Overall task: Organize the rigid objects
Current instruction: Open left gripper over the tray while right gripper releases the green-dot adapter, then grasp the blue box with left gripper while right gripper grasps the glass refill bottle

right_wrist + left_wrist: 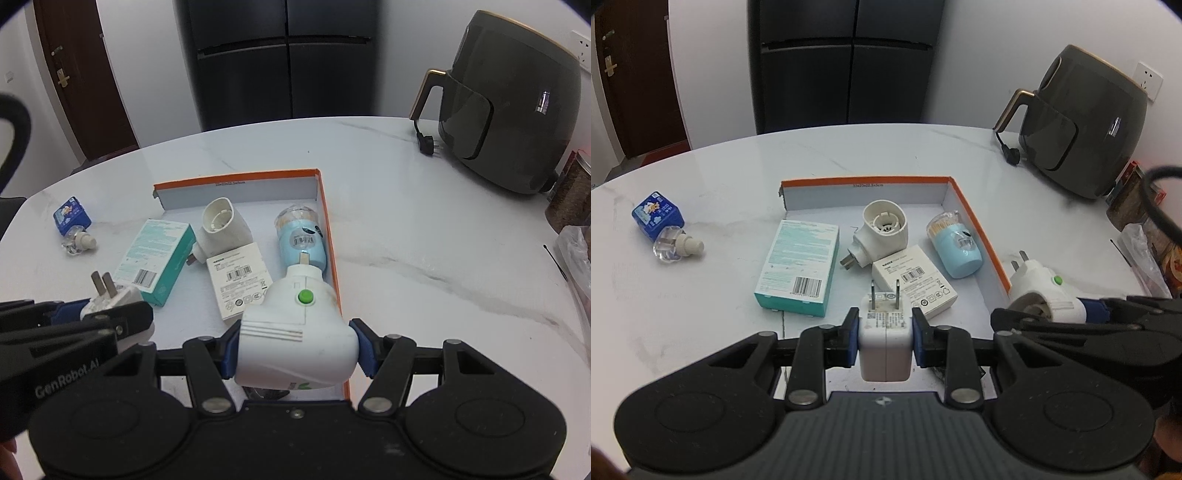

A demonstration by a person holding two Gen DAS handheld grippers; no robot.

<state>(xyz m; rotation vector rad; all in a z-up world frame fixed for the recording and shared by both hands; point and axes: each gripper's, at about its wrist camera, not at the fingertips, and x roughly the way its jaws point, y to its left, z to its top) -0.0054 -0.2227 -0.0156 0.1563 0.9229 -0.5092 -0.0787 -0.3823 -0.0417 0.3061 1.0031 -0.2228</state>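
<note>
My left gripper (pixel 885 330) is shut on a white plug adapter (pixel 885 332), prongs pointing forward, held over the near part of the orange-edged box lid (pixel 979 229). My right gripper (pixel 297 341) is shut on a white plug-in heater with a green button (pixel 295 332), over the lid's right wall (pixel 328 236). In the lid lie a teal box (pixel 798 267), a white heater (pixel 882 232), a small white box (pixel 914 280) and a light blue toothpick holder (pixel 956 245). The right gripper's heater also shows in the left wrist view (pixel 1039 291).
A blue refill bottle (pixel 663 229) lies on the white marble table (pixel 701 177) left of the lid. A dark air fryer (pixel 1086 122) stands at the back right with its plug (pixel 1010 155). Jars and bags (pixel 1145 229) sit at the right edge.
</note>
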